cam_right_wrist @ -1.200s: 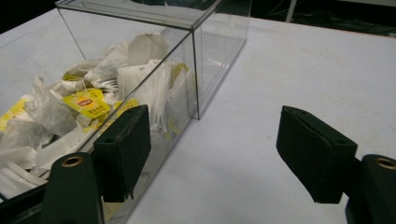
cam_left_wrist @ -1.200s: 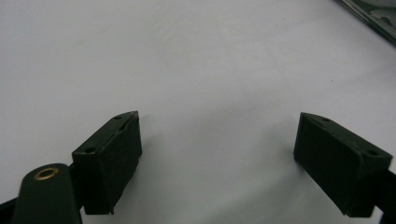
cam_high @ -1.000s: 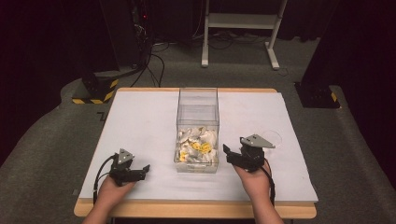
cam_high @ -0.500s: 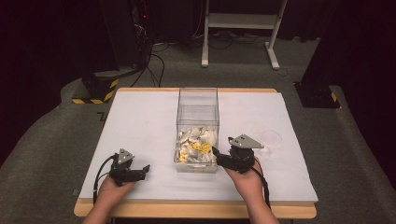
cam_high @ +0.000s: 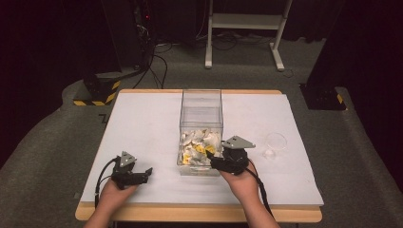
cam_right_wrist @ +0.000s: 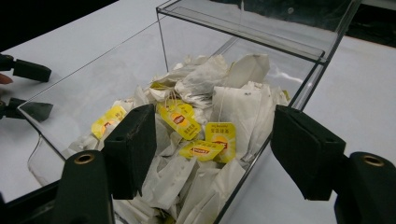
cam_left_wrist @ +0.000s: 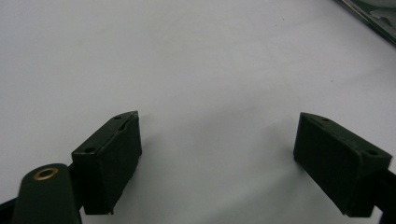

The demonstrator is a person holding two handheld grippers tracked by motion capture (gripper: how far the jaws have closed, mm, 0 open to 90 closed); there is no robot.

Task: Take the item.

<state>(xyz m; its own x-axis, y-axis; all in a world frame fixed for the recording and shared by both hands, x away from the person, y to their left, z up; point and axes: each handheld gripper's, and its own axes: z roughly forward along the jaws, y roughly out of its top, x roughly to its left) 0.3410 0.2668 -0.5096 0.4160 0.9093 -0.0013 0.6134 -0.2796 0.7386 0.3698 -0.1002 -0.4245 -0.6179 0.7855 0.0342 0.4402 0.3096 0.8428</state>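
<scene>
While the left gripper (cam_high: 148, 172) rests low on the white table (cam_high: 142, 123) at the near left, the right gripper (cam_high: 209, 159) hangs at the near right edge of the clear box (cam_high: 201, 102) of tea bags (cam_high: 199, 142). Seen along the left gripper (cam_left_wrist: 217, 154), its jaws stand wide over bare table (cam_left_wrist: 187, 56). Seen along the right gripper (cam_right_wrist: 212, 149), the jaws have just been closing a little yet gape empty above the tea bags (cam_right_wrist: 205, 116) inside the clear box (cam_right_wrist: 252, 28).

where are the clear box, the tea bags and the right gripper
clear box (cam_high: 201, 102) high view, far upper wall
tea bags (cam_right_wrist: 219, 135) right gripper view, yellow tag on the pile
right gripper (cam_high: 209, 159) high view, between its jaw tips
</scene>
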